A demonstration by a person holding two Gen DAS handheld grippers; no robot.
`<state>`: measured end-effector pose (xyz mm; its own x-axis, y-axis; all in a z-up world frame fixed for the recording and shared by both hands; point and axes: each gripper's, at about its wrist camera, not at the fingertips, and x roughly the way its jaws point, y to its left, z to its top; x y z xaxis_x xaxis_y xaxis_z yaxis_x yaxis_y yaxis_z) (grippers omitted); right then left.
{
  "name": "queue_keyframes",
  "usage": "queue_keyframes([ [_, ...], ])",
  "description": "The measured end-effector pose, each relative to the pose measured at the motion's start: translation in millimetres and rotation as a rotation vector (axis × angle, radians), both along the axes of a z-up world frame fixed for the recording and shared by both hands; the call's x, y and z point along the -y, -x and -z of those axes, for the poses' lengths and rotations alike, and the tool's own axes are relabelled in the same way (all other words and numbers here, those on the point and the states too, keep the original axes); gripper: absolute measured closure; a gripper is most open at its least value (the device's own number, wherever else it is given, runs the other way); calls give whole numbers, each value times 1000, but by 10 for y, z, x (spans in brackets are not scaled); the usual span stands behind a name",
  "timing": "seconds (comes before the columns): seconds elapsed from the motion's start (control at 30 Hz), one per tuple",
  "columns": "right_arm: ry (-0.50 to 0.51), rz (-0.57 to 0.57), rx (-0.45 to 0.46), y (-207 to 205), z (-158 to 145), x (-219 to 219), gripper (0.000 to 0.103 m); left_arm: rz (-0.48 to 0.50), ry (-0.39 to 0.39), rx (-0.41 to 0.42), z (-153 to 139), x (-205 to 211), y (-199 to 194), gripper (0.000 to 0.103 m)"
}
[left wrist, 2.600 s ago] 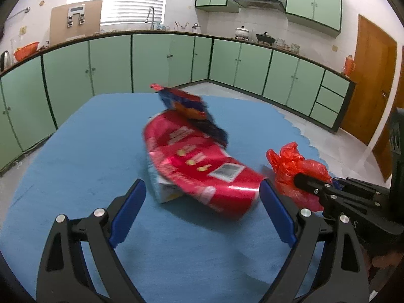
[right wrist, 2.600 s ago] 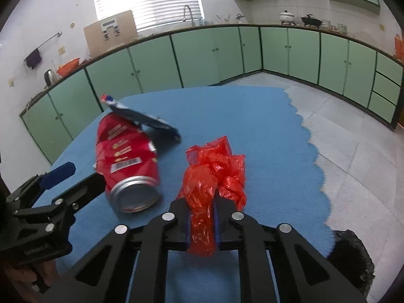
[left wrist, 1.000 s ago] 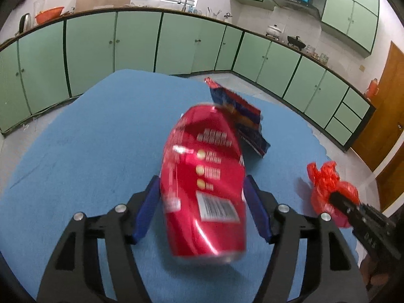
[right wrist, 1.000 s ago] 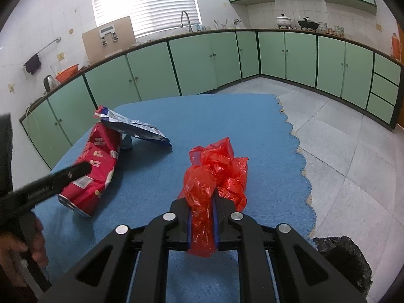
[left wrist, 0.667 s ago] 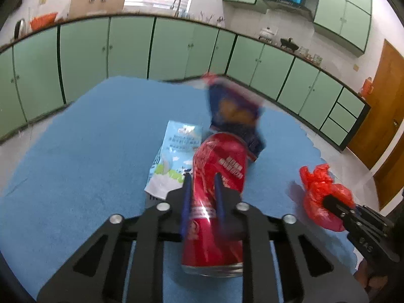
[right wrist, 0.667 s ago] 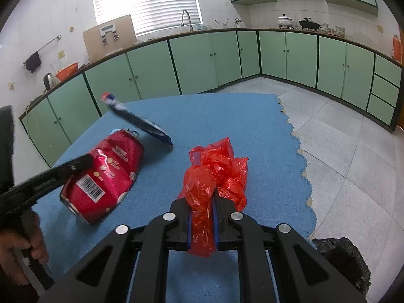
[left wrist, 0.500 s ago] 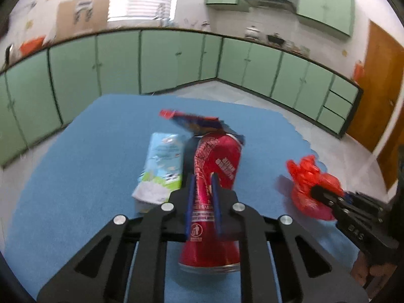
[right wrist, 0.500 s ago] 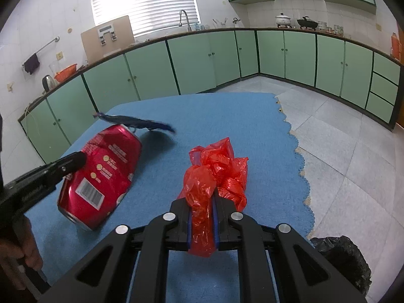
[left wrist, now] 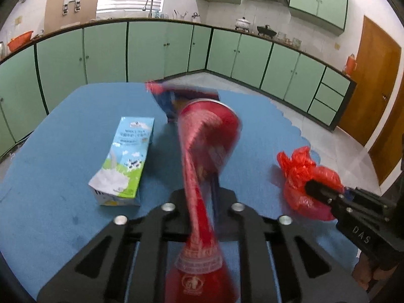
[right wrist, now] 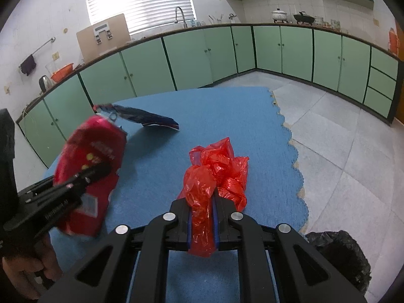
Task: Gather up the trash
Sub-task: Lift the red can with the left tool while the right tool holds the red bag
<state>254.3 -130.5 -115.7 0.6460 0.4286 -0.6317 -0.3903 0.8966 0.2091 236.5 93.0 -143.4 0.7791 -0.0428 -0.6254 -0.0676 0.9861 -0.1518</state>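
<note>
My left gripper [left wrist: 200,199] is shut on a red chip canister [left wrist: 207,156], squeezed flat at the grip and held above the blue mat; it also shows in the right wrist view [right wrist: 88,169]. My right gripper [right wrist: 202,207] is shut on a crumpled red plastic bag [right wrist: 214,169], also seen in the left wrist view [left wrist: 303,176]. A blue snack wrapper [right wrist: 144,116] sticks up beyond the canister. A milk carton [left wrist: 123,161] lies flat on the mat [left wrist: 50,151] left of the canister.
A black-lined trash bin [right wrist: 338,255] stands on the tiled floor just off the mat's near right edge. Green kitchen cabinets [right wrist: 189,58] run around the room. A wooden door [left wrist: 373,85] is at the right.
My left gripper closed on the red canister and lifted it off the mat, uncovering the milk carton. My right gripper kept still with the red bag.
</note>
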Motion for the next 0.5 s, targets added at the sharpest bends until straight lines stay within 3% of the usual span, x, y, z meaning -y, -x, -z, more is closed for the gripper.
queue_keyframes([
  [0.5, -23, 10, 110, 278, -466, 194, 93, 71, 17, 57, -331, 151, 251, 95],
])
